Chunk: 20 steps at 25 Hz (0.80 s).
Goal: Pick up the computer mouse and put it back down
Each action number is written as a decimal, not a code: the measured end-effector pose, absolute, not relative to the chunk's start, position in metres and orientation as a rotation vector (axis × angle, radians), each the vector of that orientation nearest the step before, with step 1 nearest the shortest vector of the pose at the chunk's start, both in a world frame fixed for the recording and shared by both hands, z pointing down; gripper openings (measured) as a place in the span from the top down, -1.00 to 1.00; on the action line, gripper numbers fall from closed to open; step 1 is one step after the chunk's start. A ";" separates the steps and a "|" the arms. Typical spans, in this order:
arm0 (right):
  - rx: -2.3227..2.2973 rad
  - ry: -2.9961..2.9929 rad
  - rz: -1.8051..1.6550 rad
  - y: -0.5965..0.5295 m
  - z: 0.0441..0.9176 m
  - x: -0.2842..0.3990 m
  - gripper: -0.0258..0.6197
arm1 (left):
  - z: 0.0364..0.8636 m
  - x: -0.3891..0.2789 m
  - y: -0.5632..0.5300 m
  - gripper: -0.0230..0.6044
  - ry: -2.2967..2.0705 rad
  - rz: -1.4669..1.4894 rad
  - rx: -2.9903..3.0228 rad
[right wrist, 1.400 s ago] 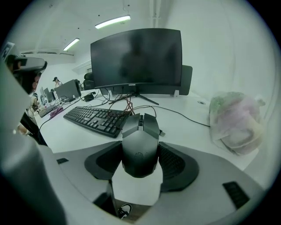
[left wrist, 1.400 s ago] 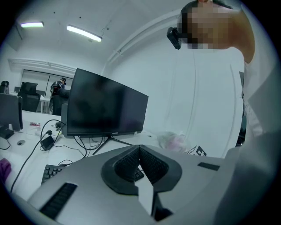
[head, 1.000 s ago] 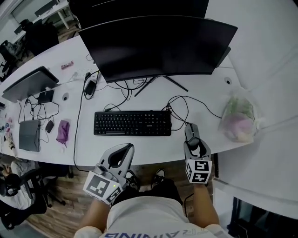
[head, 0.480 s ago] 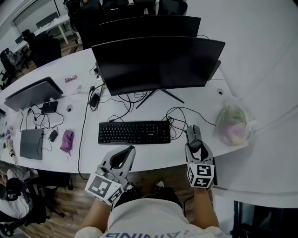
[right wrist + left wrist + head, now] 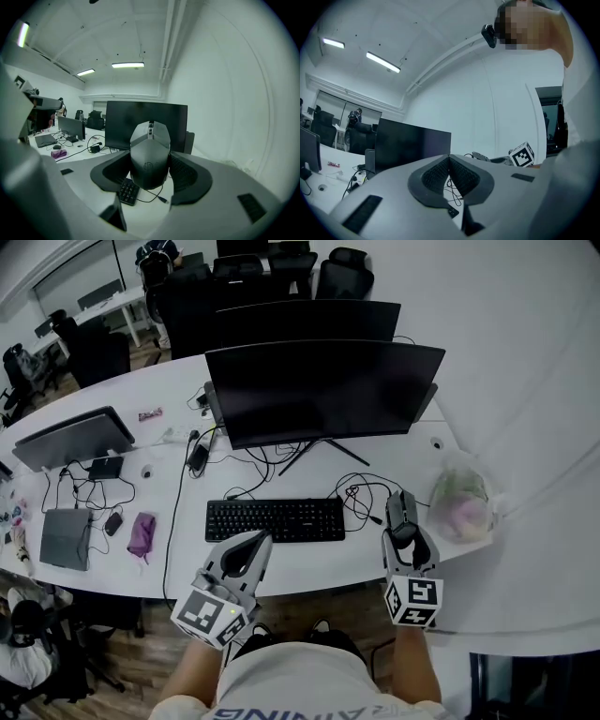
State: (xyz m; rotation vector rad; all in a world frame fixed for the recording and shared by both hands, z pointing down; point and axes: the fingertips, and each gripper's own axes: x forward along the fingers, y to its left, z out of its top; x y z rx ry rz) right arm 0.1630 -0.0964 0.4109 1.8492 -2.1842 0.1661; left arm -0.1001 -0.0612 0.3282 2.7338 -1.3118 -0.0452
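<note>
Left claw (image 5: pixel 260 541) closed on nothing, idle off the tabletop's (image 5: pixel 309 557) front edge, just short of the keyboard (image 5: pixel 275 519). Further right, right claw (image 5: pixel 409 534) clamped around the mouse (image 5: pixel 401 508), raised clear of the tabletop, cable (image 5: pixel 157 194) trailing below. Pickup apparently done; setting the mouse back down and letting go yet to come.

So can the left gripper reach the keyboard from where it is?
Probably yes. The left gripper is empty, right in front of the keyboard, with only bare desk between. Its jaws are shut, so they'd need opening first.
</note>
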 end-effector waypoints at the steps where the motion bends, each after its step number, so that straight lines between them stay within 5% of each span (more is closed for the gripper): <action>1: 1.858 -2.191 0.150 -0.095 0.404 0.162 0.07 | 0.326 -0.101 -0.061 0.90 -1.311 -0.054 2.738; 20: 1.989 -2.325 -0.114 -0.071 0.292 0.150 0.07 | 0.298 -0.112 -0.055 0.91 -1.314 -0.175 2.801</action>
